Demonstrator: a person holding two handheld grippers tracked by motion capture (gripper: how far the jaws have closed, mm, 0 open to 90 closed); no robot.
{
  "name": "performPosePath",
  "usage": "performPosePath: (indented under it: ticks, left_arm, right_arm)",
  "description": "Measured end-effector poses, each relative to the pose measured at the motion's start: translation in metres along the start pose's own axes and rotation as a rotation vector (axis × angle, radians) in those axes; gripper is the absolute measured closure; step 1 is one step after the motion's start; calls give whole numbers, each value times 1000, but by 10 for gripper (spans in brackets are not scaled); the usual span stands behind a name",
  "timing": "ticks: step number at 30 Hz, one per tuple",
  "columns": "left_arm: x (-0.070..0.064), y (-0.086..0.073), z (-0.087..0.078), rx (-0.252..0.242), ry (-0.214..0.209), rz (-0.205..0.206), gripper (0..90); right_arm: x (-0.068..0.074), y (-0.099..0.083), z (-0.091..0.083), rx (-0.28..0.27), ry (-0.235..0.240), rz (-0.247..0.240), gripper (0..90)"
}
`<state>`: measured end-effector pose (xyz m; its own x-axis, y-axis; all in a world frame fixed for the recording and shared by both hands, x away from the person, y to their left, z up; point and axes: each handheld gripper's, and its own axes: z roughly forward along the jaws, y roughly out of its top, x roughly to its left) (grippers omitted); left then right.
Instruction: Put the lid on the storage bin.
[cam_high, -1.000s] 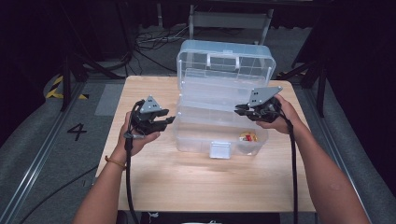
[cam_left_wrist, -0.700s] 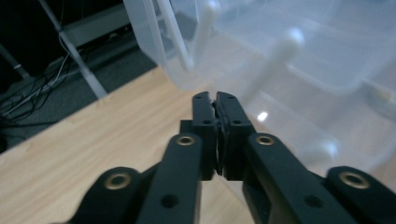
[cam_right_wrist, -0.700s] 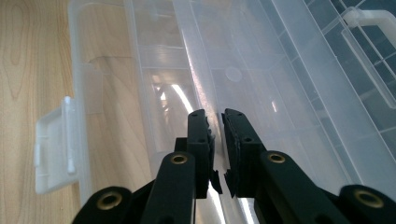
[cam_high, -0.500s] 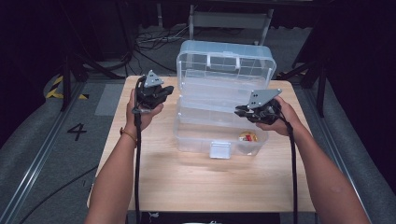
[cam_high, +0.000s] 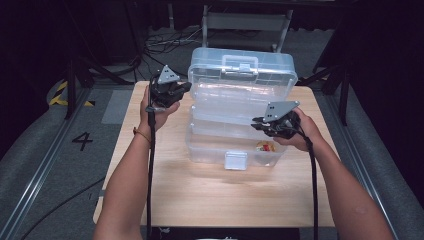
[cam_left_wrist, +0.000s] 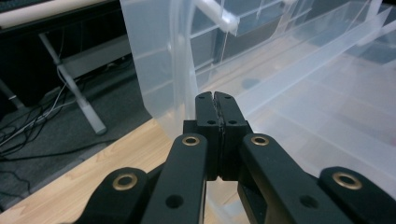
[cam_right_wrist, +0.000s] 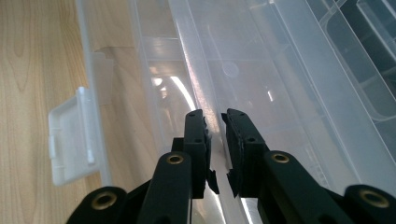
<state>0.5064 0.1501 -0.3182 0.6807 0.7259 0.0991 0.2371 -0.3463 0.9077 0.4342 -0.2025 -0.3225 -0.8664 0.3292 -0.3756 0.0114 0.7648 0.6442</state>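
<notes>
Clear plastic toolbox (cam_high: 235, 117) sits mid-table (cam_high: 165, 185), lid up at the far side, long axis running left to right, white latch (cam_high: 235, 160) facing near. My left claw (cam_high: 182, 89) is pressed shut beside the lid's left end. My right claw (cam_high: 256, 123) is narrowly parted over the box's right half, above small red bits (cam_high: 267, 146).

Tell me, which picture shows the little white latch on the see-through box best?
The right gripper view: the latch hangs large and sharp on the front wall of the box, left of the right gripper. The high view shows it small and blurry. The left gripper view faces the box's lid end instead.
</notes>
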Motion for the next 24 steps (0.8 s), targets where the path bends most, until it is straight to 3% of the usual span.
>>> performPosePath:
  ticks: [5,13,24]
  left_arm:
    - [-3,6,-7,-11,2,17,900]
    - [-13,13,-12,-7,-14,65,900]
    - [-21,5,-19,-8,-20,91,900]
  right_arm:
    - [2,-2,0,2,11,10,795]
    - [10,-8,-3,4,-12,27,783]
    - [15,-22,-16,-37,-44,83,795]
